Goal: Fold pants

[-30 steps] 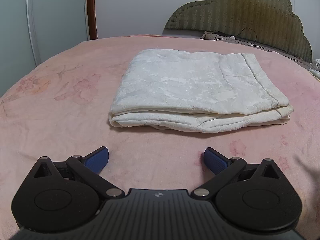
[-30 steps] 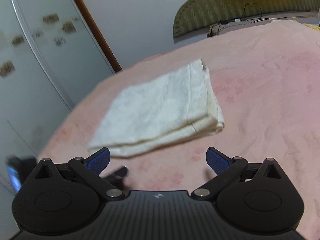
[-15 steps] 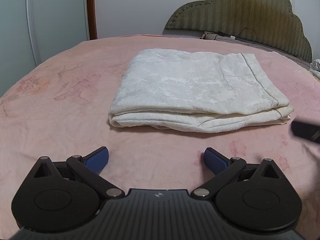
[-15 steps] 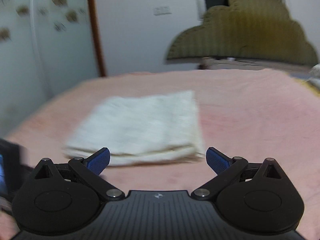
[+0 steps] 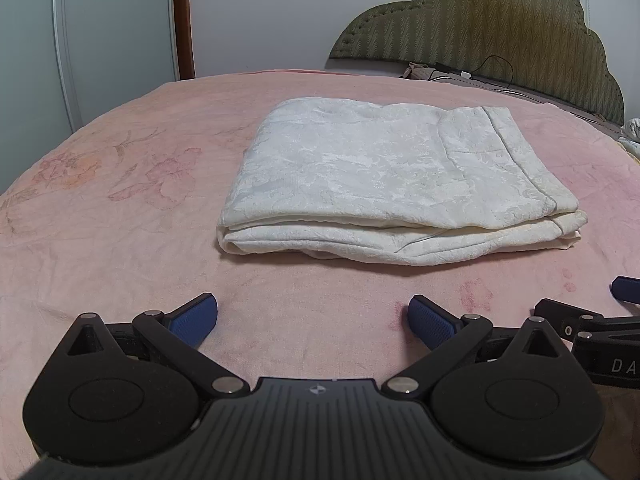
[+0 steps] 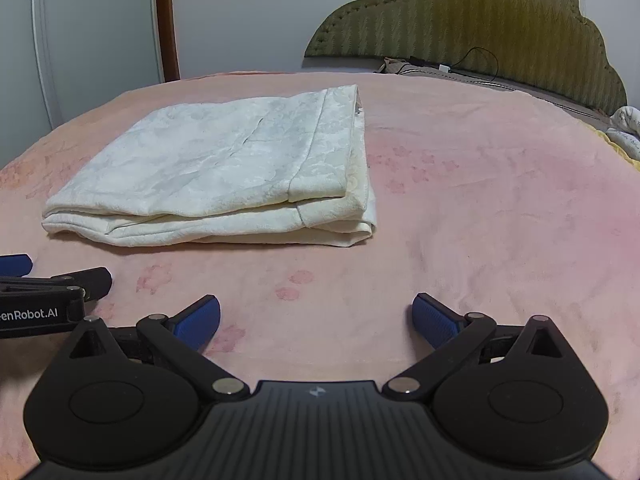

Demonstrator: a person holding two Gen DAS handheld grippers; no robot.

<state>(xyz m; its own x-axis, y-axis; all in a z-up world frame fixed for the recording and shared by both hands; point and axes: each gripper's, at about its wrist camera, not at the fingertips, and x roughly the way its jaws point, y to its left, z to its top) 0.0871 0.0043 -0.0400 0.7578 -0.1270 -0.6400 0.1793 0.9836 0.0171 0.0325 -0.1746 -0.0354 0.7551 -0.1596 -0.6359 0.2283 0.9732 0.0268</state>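
The cream-white pants point(image 5: 384, 176) lie folded into a flat rectangular stack on the pink bedspread point(image 5: 120, 220). In the right wrist view the same pants point(image 6: 224, 168) sit left of centre. My left gripper point(image 5: 312, 320) rests low over the bedspread in front of the stack, open, with nothing between its blue pads. My right gripper point(image 6: 316, 320) is likewise open and empty, in front of the stack's right corner. Each gripper shows in the other's view: the right one at the right edge point(image 5: 600, 324), the left one at the left edge point(image 6: 44, 292).
A padded olive headboard point(image 5: 500, 40) stands behind the bed, with a cable and charger point(image 5: 456, 72) at its foot. A white wardrobe point(image 5: 80, 40) and a brown door frame point(image 5: 184, 20) are at the left. Crumpled bedding point(image 6: 624, 124) lies at the far right.
My right gripper has swung round from a tilted, blurred pose to sit level beside the left one, and has come into the left wrist view. The left gripper and the pants have not moved.
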